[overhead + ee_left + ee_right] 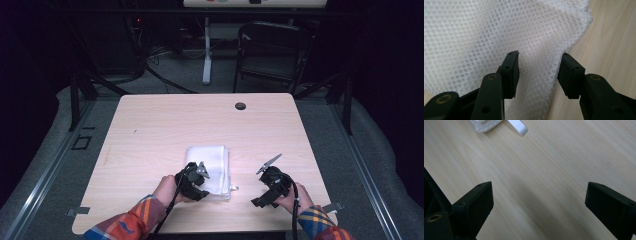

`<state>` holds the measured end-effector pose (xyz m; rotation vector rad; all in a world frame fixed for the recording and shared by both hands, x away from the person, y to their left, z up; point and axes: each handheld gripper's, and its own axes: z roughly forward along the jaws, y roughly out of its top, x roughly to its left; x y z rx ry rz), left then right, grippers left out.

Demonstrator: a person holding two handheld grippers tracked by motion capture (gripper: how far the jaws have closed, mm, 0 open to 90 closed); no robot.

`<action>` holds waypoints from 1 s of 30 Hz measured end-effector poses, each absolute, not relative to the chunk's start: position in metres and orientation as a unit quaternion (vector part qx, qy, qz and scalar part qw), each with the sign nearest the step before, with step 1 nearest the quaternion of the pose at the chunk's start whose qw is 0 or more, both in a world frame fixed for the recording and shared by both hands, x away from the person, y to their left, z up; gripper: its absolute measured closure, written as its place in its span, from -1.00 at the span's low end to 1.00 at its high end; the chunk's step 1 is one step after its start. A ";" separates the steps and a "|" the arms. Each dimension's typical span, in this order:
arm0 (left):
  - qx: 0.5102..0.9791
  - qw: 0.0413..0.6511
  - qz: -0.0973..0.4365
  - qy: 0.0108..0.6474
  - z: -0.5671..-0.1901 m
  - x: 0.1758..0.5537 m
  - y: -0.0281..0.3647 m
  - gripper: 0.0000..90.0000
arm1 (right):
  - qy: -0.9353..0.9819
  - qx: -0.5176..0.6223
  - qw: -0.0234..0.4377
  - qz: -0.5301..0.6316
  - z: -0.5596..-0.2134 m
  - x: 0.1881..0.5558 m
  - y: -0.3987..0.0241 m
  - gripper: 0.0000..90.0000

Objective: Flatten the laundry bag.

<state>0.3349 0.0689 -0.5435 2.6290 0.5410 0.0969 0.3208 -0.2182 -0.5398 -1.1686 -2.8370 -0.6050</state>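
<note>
The folded white mesh cloth [212, 170] lies on the pale wooden table [150, 135], near the person's edge and a little left of the middle. In the high view the left gripper [196, 176] sits over the cloth's near left corner, held by the left hand [167, 189] in a plaid sleeve [132, 222]. In the left gripper view the cloth [486, 32] spreads ahead of and beneath the jaws; its folded edge runs through the gap between them. The left pad rests over the mesh, the right pad stands at the cloth's border where bare table [614, 37] begins. A clear gap remains on both sides of the fabric ridge, so the claw is half-closed around the cloth but not yet pinching it.

To the right, well apart from the cloth, the right gripper [267, 187] rests low over bare wood, held by the right hand [296, 197]. In the right gripper view its jaws stand wide, released, with nothing between them but table [544, 182]. Far ahead of them, up and to the left, a corner of the cloth [485, 125] and its white tag [518, 126] show.
</note>
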 end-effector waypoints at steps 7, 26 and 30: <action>0.952 0.232 0.025 0.197 -0.541 0.337 0.071 0.22 | -0.907 -0.374 0.005 -0.195 -0.540 0.321 -0.218 -0.82; 0.949 0.249 0.038 0.189 -0.539 0.335 0.074 0.86 | -0.908 -0.356 -0.002 -0.220 -0.535 0.317 -0.204 -0.42; 0.950 0.252 0.031 0.182 -0.537 0.335 0.074 0.71 | -0.910 -0.353 0.000 -0.217 -0.535 0.318 -0.203 -0.41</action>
